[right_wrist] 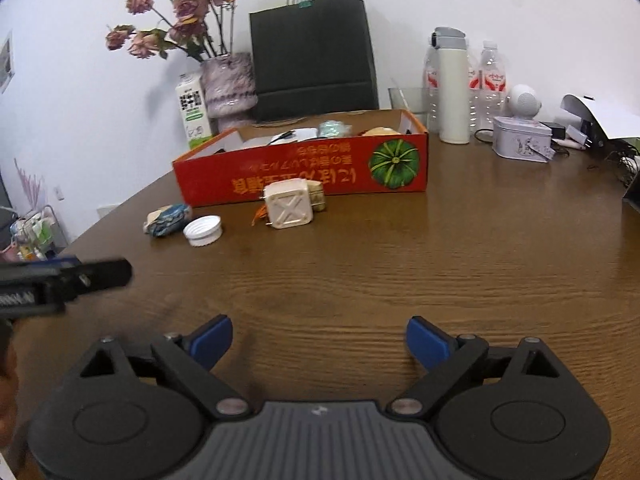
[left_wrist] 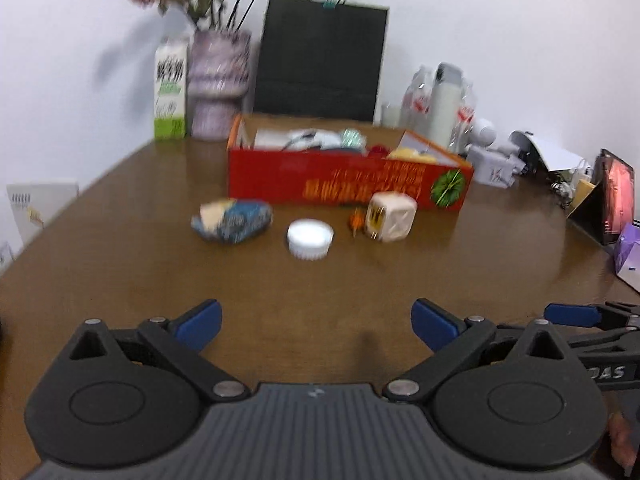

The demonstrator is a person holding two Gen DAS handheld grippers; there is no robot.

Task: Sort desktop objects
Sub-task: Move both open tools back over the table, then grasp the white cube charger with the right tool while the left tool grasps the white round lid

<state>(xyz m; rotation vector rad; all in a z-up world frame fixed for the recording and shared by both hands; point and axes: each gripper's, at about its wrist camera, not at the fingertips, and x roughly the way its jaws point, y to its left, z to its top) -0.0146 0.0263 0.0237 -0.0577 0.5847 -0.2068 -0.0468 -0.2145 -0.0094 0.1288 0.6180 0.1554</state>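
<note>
The brown wooden table [right_wrist: 400, 264] has a smooth, slightly glossy grain. On it, the red cardboard box [right_wrist: 304, 176] looks matt, the ribbed white plastic cap [right_wrist: 203, 230] smooth, the far black paper bag [right_wrist: 312, 52] matt.

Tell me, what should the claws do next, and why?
Probably move the left claw forward to the white cap. Both claws are open and empty, the right claw too, and the cap lies loose on the table, nearest, in front of the red box.
</note>
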